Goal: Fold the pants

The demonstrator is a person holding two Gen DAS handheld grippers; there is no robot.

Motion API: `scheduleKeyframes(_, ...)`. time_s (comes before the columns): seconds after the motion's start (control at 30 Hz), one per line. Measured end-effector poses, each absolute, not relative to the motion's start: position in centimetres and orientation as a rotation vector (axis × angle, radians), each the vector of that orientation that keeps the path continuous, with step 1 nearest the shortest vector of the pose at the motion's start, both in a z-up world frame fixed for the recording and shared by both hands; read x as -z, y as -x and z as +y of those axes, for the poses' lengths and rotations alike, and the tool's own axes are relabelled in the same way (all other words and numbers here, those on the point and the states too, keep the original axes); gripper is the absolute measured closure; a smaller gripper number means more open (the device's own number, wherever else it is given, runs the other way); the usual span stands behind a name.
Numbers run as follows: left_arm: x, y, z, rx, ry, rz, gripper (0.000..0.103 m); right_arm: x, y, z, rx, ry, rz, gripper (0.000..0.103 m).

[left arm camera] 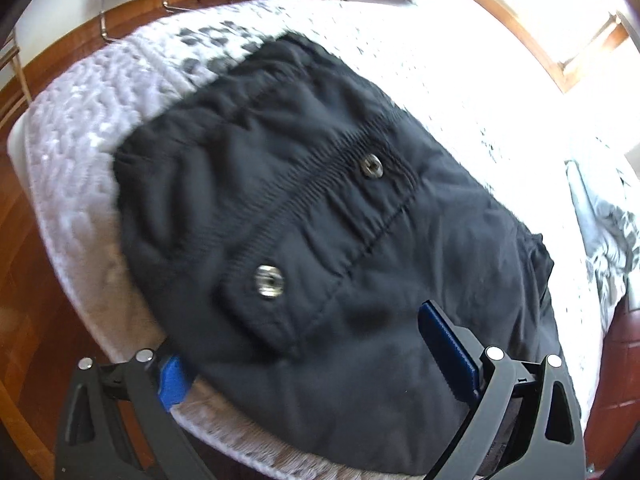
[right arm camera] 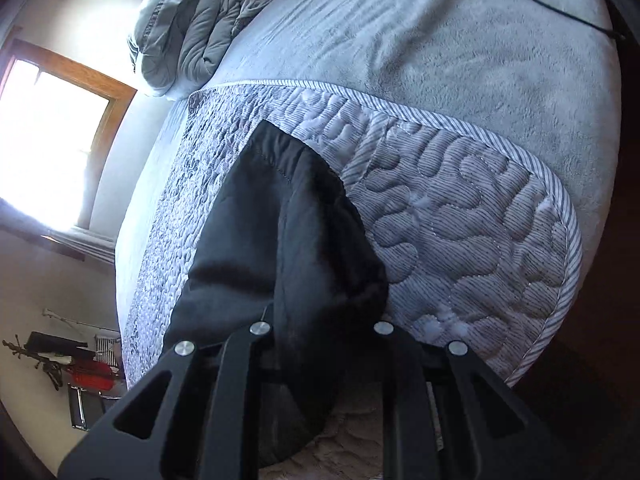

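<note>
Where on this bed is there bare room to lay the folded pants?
Free: the plush grey blanket beyond the quilt's striped edge, and the quilt right of the black pants. Crowded: the bundled comforter near the window, and a black cable at the far corner.

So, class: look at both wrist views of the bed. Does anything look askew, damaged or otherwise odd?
Nothing damaged or spilled. The black pants lie rumpled on the quilted cover, their near edge hanging over its edge. At the head of the bed a grey duvet sits bunched rather than spread. Otherwise nothing stands out.
</note>
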State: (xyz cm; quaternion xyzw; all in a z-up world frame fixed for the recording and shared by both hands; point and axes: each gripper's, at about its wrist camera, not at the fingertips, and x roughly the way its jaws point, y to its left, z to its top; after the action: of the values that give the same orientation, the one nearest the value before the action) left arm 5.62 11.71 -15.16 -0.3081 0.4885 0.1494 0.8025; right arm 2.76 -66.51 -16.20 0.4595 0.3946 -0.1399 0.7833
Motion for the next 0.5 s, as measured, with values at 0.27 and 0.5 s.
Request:
scheduleKeyframes(0.27, 12.5, -0.8, 13.3, -0.338, 0.626, 0.982, 0.004, 11.1, -3.7, -64.1, 0.276, -0.916, 0.78, 0.088)
scheduleKeyframes(0.5, 12.1, -0.9, 11.7, -0.291, 0.683, 0.963, 0.004, 4.0, -6.1, -57.8, 0.169, -0.691, 0.726, 0.088)
